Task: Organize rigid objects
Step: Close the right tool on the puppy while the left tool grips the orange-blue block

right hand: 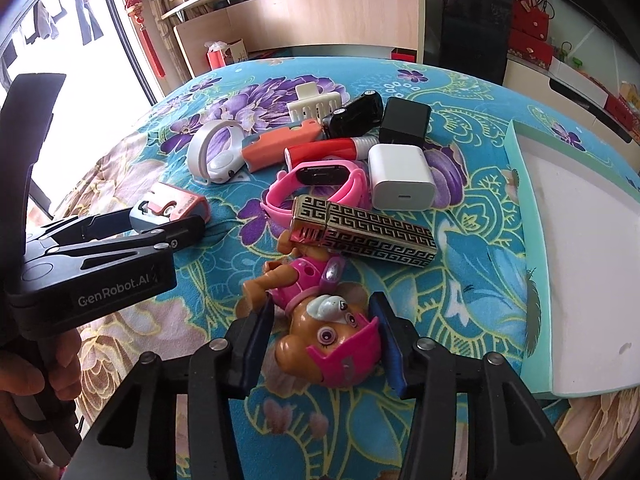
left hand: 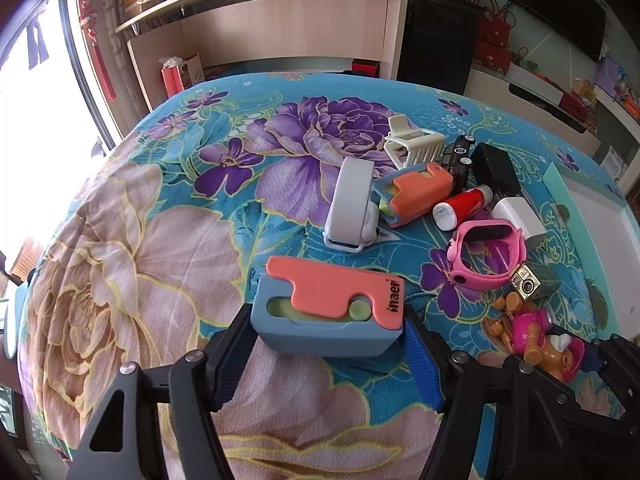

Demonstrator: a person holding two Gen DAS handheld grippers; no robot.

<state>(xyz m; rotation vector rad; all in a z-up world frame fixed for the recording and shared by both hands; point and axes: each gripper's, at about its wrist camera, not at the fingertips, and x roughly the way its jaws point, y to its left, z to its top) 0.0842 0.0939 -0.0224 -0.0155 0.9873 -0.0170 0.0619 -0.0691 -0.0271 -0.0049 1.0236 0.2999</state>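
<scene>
My left gripper [left hand: 326, 334] is shut on a blue and coral toy block [left hand: 332, 312], held just over the floral cloth; it also shows in the right wrist view [right hand: 170, 208]. My right gripper [right hand: 326, 344] has its jaws around the head of a pink and brown doll [right hand: 320, 320] lying on the cloth; the pads look close to or touching the head. The doll also shows in the left wrist view [left hand: 532, 336]. Beyond lie a gold patterned lighter [right hand: 360, 236], a pink watch [right hand: 320, 184] and a white charger [right hand: 400, 176].
A pile further back holds a second coral and blue block [left hand: 416, 192], a white wristband [left hand: 352, 208], a white hair claw [left hand: 412, 144], a red tube [left hand: 464, 204], a black toy car [right hand: 356, 114] and a black charger [right hand: 404, 120]. A teal-rimmed white tray [right hand: 580, 272] lies at the right.
</scene>
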